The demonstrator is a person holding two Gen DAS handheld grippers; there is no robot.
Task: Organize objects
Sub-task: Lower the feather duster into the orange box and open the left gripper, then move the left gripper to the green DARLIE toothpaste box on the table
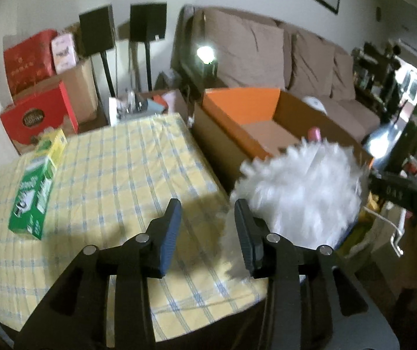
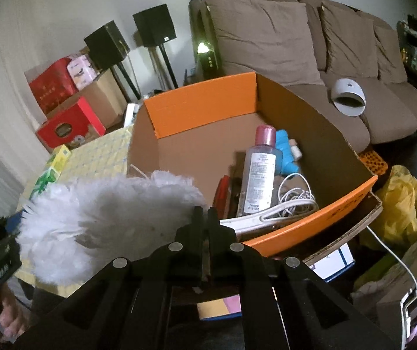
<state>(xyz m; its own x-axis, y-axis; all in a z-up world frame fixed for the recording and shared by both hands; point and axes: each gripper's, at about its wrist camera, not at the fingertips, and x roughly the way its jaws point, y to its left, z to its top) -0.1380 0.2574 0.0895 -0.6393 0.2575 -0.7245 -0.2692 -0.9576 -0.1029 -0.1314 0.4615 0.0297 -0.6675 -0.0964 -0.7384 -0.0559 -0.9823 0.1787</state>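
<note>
My right hand-held gripper is closed, and it seems to be pinching the white feather duster at the base of its fluffy head, though the jaws hide the contact itself, so I say that with some caution. The head spreads out to the left of my right jaws, over the near right corner of the desk with its yellow checked cloth. The handle runs the other way, its white loop end already over the near wall of the orange cardboard box. So the long axis lies across my right jaws, roughly along the box's near edge.

My left hand-held gripper stands open with nothing between its pads; the duster's fluff is just beside its right finger. The box is nearer my right hand, so I judge that hand should carry the duster in. A green carton lies near the desk's left edge.
</note>
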